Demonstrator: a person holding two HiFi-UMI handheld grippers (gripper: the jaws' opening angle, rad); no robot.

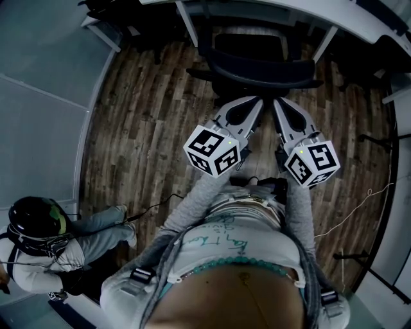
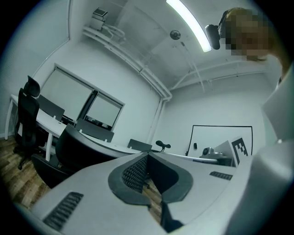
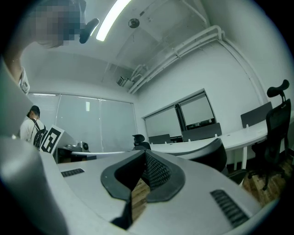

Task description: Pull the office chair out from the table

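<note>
The black office chair (image 1: 257, 69) stands tucked under the curved white table (image 1: 282, 9) at the top of the head view, its backrest towards me. Both grippers point level at it, side by side. My left gripper (image 1: 258, 99) and right gripper (image 1: 277, 101) are shut with nothing between their jaws, their tips just short of the backrest; I cannot tell whether they touch it. In the left gripper view the left gripper (image 2: 147, 155) has the chair's back (image 2: 78, 151) to its left. The right gripper (image 3: 146, 152) has the chair's back (image 3: 216, 153) to its right.
A person in a black helmet (image 1: 37, 217) crouches on the wood floor at the lower left. Cables (image 1: 359, 205) trail across the floor at the right. A second black chair (image 2: 26, 117) (image 3: 275, 133) stands further along the table. White table legs (image 1: 186, 22) flank the chair.
</note>
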